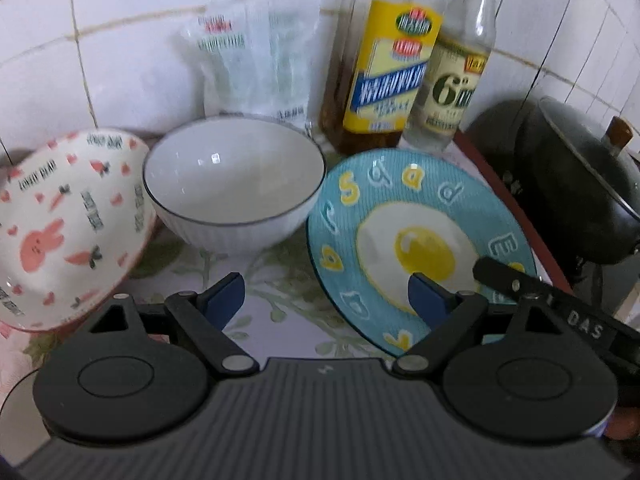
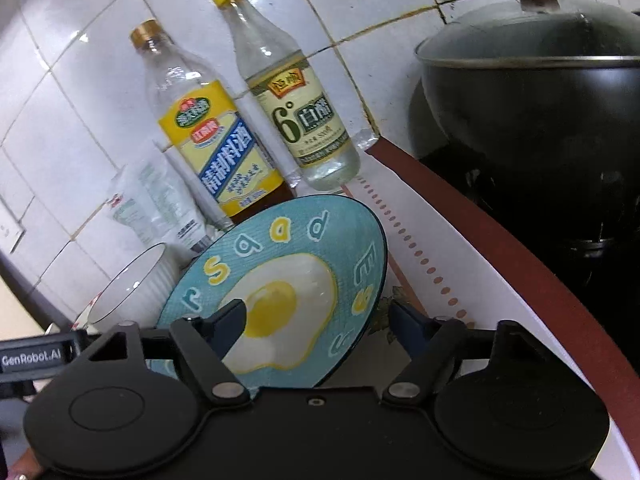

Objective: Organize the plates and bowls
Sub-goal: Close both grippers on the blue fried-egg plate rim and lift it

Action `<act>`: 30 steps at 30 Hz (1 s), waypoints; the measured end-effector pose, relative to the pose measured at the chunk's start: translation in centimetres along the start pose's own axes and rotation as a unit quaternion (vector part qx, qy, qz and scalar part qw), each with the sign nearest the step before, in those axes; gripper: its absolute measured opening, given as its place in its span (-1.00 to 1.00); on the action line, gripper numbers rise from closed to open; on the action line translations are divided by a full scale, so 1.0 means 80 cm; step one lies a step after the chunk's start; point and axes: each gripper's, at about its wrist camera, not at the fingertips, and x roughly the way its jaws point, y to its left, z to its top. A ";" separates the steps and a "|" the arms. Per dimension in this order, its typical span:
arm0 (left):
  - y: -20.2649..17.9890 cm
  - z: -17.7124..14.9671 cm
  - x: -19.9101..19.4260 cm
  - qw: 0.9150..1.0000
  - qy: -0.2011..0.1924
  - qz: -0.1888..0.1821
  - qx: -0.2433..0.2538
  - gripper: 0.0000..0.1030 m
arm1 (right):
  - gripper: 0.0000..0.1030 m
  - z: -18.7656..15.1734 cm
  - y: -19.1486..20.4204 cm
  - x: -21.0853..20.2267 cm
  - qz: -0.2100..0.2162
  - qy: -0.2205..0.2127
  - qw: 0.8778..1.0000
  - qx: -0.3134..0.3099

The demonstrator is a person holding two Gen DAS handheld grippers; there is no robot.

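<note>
1. On the flowered cloth before you, three dishes stand in a row under the tiled wall: a rabbit-and-carrot bowl at the left, tipped on its side; a white bowl with a dark rim upright in the middle; and a blue fried-egg plate at the right.
2. Your left gripper has its fingers wide apart with nothing between them. Its right blue pad shows in front of the plate's near part; you cannot tell whether it touches.
3. Your right gripper straddles the plate's right edge: one finger lies over the egg picture, the other sits beyond the rim. The jaws stand apart, and whether either pad presses the plate you cannot tell.
4. From the right wrist view the white bowl shows just left of the plate.
5. Behind the dishes stand a cooking-wine bottle, a white-vinegar bottle and a clear bag against the wall.
6. At the far right a black wok with a glass lid sits apart from the cloth.
</note>
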 end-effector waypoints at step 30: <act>-0.021 -0.004 0.008 0.998 0.042 -0.032 0.015 -0.52 | -0.60 0.004 -0.003 -0.002 -0.053 -0.002 0.998 -0.022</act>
